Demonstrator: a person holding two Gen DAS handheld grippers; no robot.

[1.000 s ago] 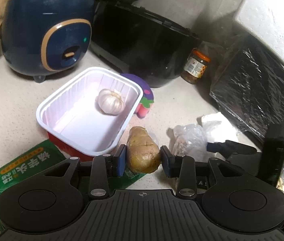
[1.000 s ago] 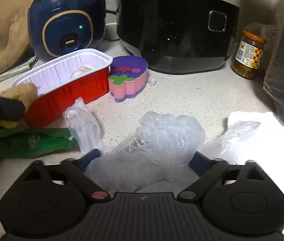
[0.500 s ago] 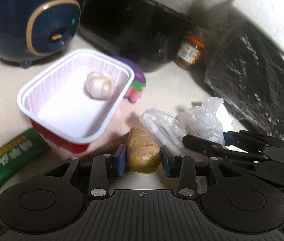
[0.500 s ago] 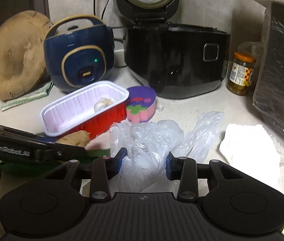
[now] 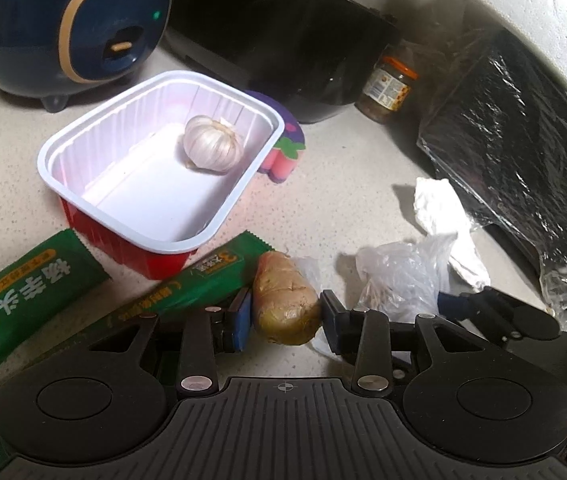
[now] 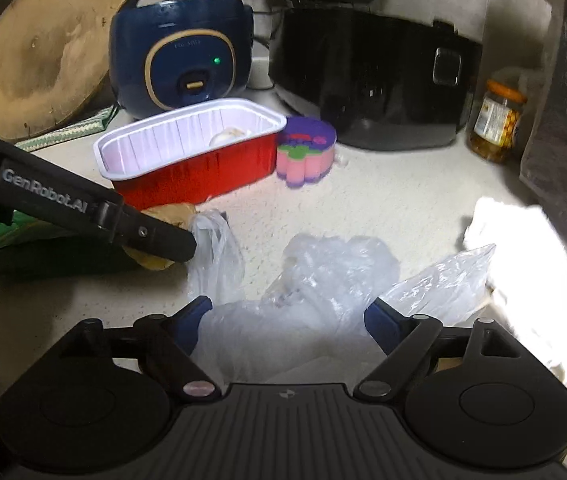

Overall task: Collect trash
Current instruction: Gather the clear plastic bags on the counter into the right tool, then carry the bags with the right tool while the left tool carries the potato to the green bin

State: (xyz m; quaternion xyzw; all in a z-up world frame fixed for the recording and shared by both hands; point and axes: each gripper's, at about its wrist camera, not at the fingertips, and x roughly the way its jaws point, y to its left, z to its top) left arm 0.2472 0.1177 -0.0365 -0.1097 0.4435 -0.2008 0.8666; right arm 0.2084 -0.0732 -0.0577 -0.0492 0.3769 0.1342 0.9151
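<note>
The right gripper [image 6: 285,320] has let go; half a second ago its jaws stood close on the clear bag [image 6: 323,280], and now they are spread wide with the bag lying loose on the counter [image 6: 395,208] between them, crumpled and untouched by either pad as far as the view shows; the gripper has also come lower, so the bag fills its near view. The left gripper [image 5: 285,316] keeps its jaws shut on the ginger [image 5: 285,304], which it has carried back toward the near edge of the red tray [image 5: 159,196]; the ginger sits by the green wrapper [image 5: 31,284], whether resting on the counter or just above it I cannot tell. The garlic [image 5: 212,144] lies in the tray's far right part, unmoved; a white tissue [image 6: 523,248] lies to the right of the bag. I judge the bag has been set down, or dropped for a fresh grip, so the trash is not yet gathered; the ginger looks ready to go into the tray or the bag, and a light, slippery bag will likely need a lower, firmer pinch.
</note>
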